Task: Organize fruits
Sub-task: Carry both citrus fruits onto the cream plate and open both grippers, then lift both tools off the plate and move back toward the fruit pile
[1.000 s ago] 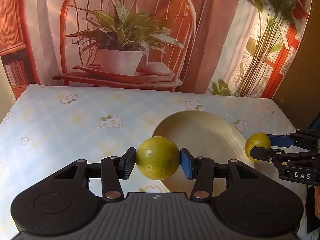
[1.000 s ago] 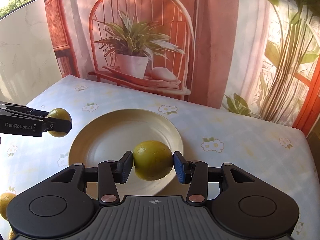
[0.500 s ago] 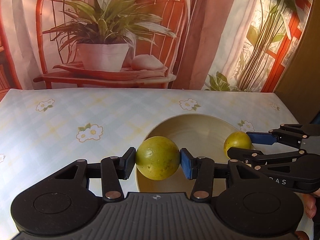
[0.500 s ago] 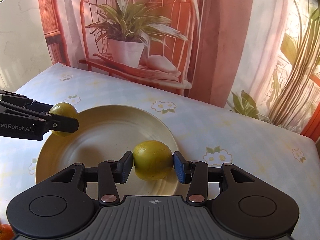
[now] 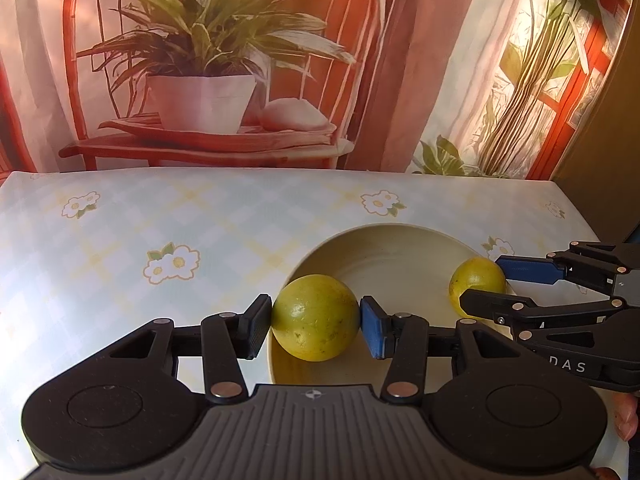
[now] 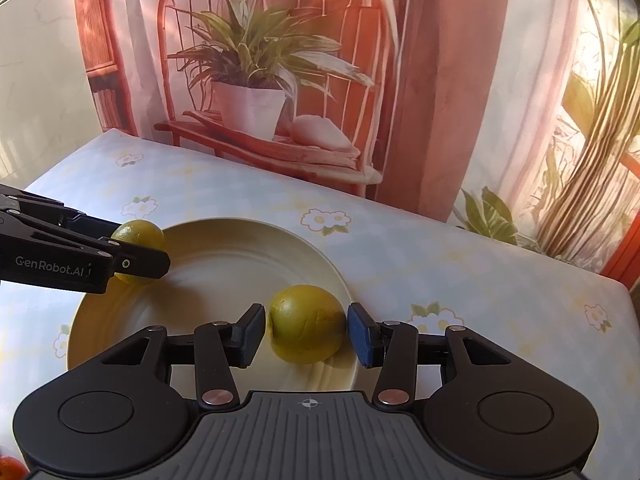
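My left gripper [image 5: 316, 322] is shut on a yellow-green citrus fruit [image 5: 315, 317] just over the near left rim of the cream plate [image 5: 396, 248]. It shows from the side in the right wrist view [image 6: 138, 254], with its fruit [image 6: 138, 232]. My right gripper [image 6: 306, 330] has small gaps between its pads and a second yellow-green fruit [image 6: 307, 330], which rests on the plate [image 6: 224, 264] near its right rim. That fruit [image 5: 476, 280] and gripper [image 5: 486, 286] show at the right of the left wrist view.
The table has a pale checked cloth with flowers [image 5: 172, 264]. A printed backdrop of a plant on a chair [image 5: 208, 80] hangs behind it. An orange fruit [image 6: 10, 468] shows at the bottom left corner of the right wrist view.
Both grippers have moved in over the plate with their fruits. The right gripper's jaws have parted slightly and its fruit now sits on the plate.
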The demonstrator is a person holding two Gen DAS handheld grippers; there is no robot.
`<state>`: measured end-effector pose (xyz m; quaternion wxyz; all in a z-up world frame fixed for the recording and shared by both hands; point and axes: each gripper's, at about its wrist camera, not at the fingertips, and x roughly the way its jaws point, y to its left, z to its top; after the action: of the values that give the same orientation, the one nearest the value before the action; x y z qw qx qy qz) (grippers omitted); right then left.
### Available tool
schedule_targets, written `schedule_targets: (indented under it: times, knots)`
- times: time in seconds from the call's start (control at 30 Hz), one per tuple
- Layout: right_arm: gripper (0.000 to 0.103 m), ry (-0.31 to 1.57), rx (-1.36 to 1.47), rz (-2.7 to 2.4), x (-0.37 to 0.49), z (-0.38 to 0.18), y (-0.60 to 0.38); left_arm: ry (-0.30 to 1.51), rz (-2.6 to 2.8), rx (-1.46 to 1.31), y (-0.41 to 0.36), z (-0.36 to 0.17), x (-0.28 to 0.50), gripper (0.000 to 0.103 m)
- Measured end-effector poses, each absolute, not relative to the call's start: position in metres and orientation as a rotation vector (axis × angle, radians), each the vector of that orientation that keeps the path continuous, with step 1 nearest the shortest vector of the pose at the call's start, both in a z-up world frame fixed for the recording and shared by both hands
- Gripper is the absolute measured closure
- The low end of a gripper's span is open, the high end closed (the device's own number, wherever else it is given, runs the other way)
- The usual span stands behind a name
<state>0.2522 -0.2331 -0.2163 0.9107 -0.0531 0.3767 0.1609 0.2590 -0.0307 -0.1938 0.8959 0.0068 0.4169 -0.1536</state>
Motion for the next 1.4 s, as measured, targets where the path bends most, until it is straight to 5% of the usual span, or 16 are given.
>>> schedule_targets:
  times: [0.4,0.63,0.77,0.97,1.17,1.4]
  knots:
    - [0.059,0.726,0.004,0.282,0.222,-0.192,-0.253,0.777,-0.306,-0.017,-0.017,-0.167,0.232,0.048]
    - [0.057,0.675,0.054,0.22,0.191,-0.171,-0.259,0.704,-0.221,-0.062,0.006,-0.14,0.208,0.034]
    - [0.039,0.623,0.044,0.214,0.168,-0.16,-0.255,0.655,-0.193,-0.065,0.015,-0.128,0.193,0.023]
    - [0.012,0.543,0.015,0.214,0.141,-0.143,-0.248,0.636,-0.188,0.002,0.02,-0.12,0.172,0.023]
    - [0.0,0.483,-0.134,0.095,0.115,-0.132,-0.23,0.611,-0.207,-0.014,0.032,-0.114,0.147,0.015]
    - [0.0,0.472,-0.161,0.177,0.097,-0.128,-0.228,0.56,-0.138,0.049,0.033,-0.112,0.121,0.013]
